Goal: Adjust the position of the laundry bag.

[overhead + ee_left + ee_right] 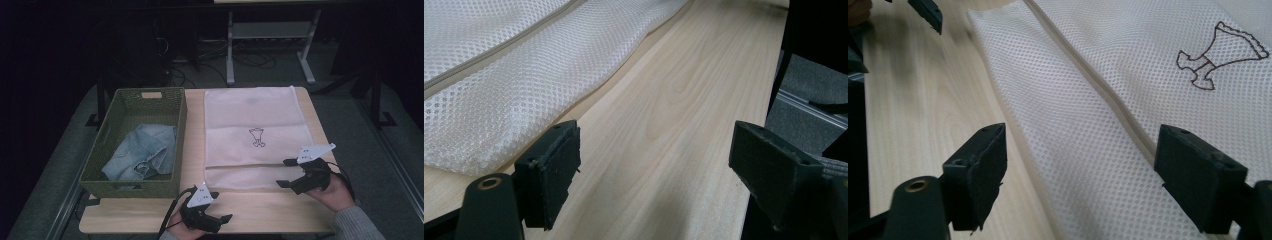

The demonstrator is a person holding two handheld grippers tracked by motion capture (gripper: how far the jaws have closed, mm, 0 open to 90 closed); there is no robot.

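A white mesh laundry bag [255, 135] lies flat on the wooden table [260, 207], with a small outline drawing [256, 137] stitched on it. My right gripper [285, 173] is open at the bag's near right corner. In the right gripper view its jaws [1080, 165] straddle the mesh [1128, 75] and a zipper seam [1098, 85]. My left gripper [221, 206] is open low over bare wood, just in front of the bag's near left corner. The left gripper view has the mesh [499, 75] to the left of the gripper [654, 165]. Neither gripper holds anything.
A green woven basket [182, 135] stands left of the bag, with a folded denim garment [142, 152] inside. The table's right edge and grey carpet [809, 85] lie past the left gripper. A desk frame [230, 45] and cables are on the floor beyond.
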